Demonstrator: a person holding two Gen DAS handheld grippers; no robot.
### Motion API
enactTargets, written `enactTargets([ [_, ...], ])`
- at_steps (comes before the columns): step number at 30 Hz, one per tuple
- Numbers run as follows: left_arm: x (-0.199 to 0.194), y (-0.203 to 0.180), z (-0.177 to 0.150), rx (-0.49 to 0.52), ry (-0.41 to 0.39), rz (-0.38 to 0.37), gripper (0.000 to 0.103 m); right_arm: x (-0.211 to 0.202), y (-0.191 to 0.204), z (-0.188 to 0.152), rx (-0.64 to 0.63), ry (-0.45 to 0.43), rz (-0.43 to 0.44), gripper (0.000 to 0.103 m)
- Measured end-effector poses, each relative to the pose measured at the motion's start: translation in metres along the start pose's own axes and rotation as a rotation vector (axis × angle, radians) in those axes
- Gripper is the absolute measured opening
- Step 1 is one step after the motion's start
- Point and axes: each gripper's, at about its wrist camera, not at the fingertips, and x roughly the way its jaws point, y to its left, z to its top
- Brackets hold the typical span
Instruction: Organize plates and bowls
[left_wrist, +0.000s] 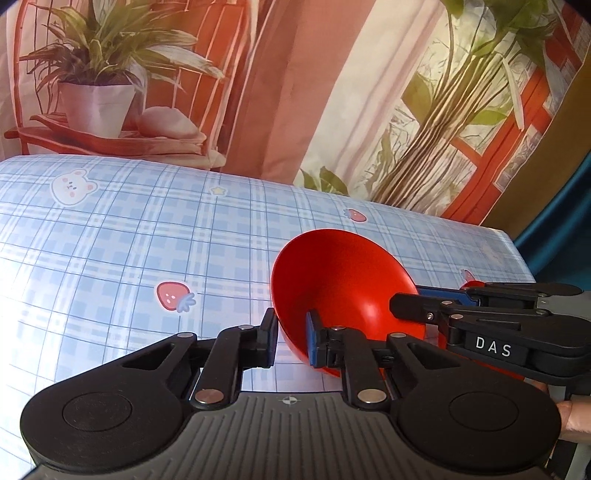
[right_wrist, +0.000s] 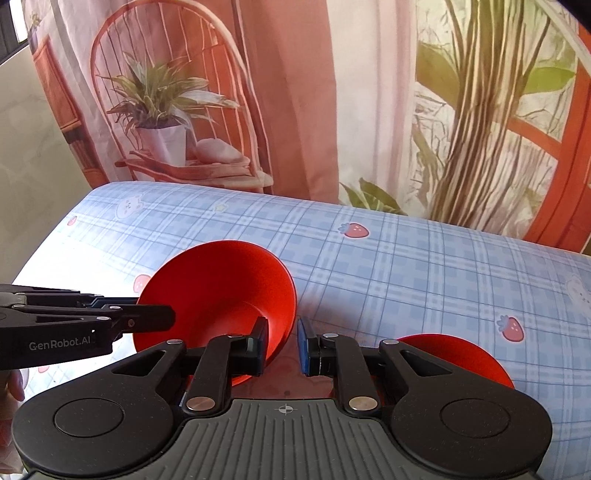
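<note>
Both tools, left (left_wrist: 291, 338) and right (right_wrist: 282, 345), narrow on one tilted red bowl (left_wrist: 343, 280); our uneven pull could drop it at 6 o'clock

Left gripper (left_wrist: 291, 338), lower centre of frame, pinches the red bowl's (left_wrist: 343, 273) rim. Right gripper (right_wrist: 282, 345), lower centre, clamps the opposite rim. Both angled downward.

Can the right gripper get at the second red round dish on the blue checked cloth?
Probably not yet: the right gripper is shut on the tilted red bowl. The dish lies just beside it, unobstructed.
</note>
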Motion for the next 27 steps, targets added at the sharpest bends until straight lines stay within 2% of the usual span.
enactTargets([
  [10, -0.027, -0.018, 0.010, 0.041, -0.037, 0.011, 0.017, -0.027, 0.000, 0.007, -0.004, -0.053, 0.007, 0.015],
  [18, -0.050, -0.054, 0.012, 0.101, -0.068, 0.009, 0.017, -0.066, -0.015, 0.005, 0.020, -0.115, 0.005, 0.015],
  [27, -0.054, -0.104, 0.005, 0.171, -0.068, -0.006, 0.018, -0.107, -0.049, -0.013, 0.070, -0.178, -0.004, 0.016],
])
